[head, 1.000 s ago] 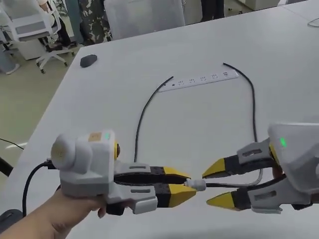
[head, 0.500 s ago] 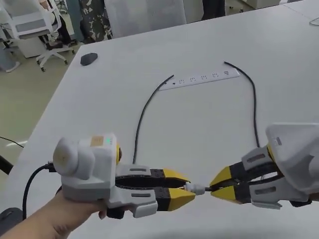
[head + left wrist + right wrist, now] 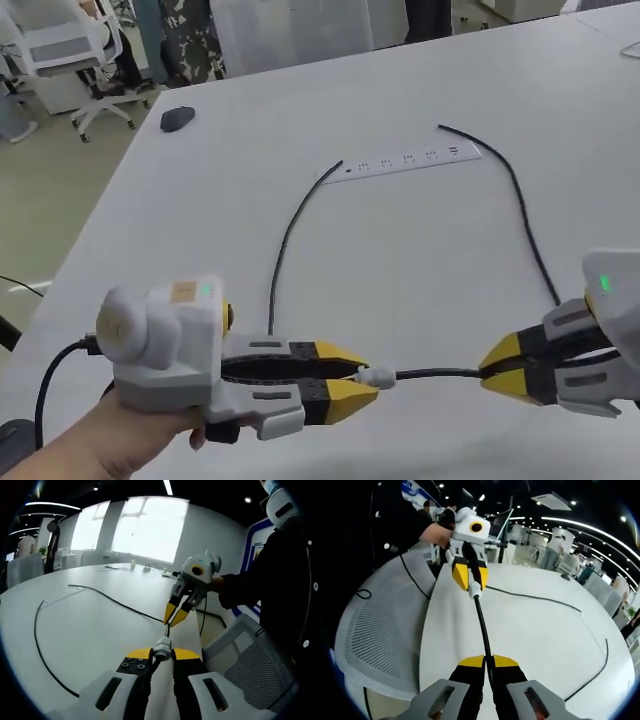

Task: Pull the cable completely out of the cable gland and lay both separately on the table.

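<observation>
A: Change from a second back: the right gripper (image 3: 490,368) has drawn off to the right. It sat spread just beside the cable gland (image 3: 378,377); now a taut, bare run of cable (image 3: 440,374) spans the gap.

B: Grips?

A: Left gripper (image 3: 365,385), nearest, fingers pinching the gland, a hand (image 3: 120,445) under it. Right fingers pressed together on the cable. Both are held above the desk (image 3: 400,270).

B: Progress?

A: Cable still enters the gland, so it is not free. My read: the pull is under way and needs more travel, then both pieces get laid down apart. Neither step is done.

B: And the rest of the cable?

A: Past the right gripper it trails across the desk, its end lying near a white power strip (image 3: 410,160).

B: Obstacles?

A: Little. A second black cord (image 3: 285,235) curves from the strip's end toward the left gripper; worth avoiding when setting down. Farther off, a mouse (image 3: 177,120) near the desk's edge, chairs (image 3: 90,50) beyond.
</observation>
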Demonstrator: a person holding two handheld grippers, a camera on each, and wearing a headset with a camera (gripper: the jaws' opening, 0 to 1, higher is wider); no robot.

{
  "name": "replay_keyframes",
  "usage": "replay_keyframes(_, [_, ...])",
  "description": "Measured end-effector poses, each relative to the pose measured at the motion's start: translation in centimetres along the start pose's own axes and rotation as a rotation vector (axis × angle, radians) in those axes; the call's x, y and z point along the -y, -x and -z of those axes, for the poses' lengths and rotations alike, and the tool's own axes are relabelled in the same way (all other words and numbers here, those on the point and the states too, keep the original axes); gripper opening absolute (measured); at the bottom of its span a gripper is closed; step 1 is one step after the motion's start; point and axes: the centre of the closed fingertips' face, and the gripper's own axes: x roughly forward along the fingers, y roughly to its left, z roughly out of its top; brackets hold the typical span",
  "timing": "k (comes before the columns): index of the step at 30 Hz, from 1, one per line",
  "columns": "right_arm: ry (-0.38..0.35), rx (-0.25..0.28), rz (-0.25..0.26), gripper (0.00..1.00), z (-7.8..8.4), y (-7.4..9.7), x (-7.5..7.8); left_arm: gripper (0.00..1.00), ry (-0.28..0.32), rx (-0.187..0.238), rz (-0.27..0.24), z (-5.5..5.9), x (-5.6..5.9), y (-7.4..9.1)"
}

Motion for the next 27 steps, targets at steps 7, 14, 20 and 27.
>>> replay_keyframes(7, [-0.027,-0.046,0.014,0.0,2.3,1.2,0.3,0.15,-0.002,-0.004,-0.004,0.4,-0.1,0.2])
replay_keyframes(14, [-0.1,-0.162,0.107,0.0,6.7,2.9,2.5,0.15,-0.002,-0.014,-0.021,0.8,-0.5,0.7])
replay_keyframes(20, [-0.171,-0.208,0.145,0.0,8.8,4.0,3.4,0.15,-0.003,-0.025,-0.026,1.1,-0.6,1.2])
replay_keyframes(27, [-0.185,-0.345,0.179,0.0,11.9,4.6,3.8,0.15,-0.011,-0.033,-0.041,1.4,-0.8,1.3])
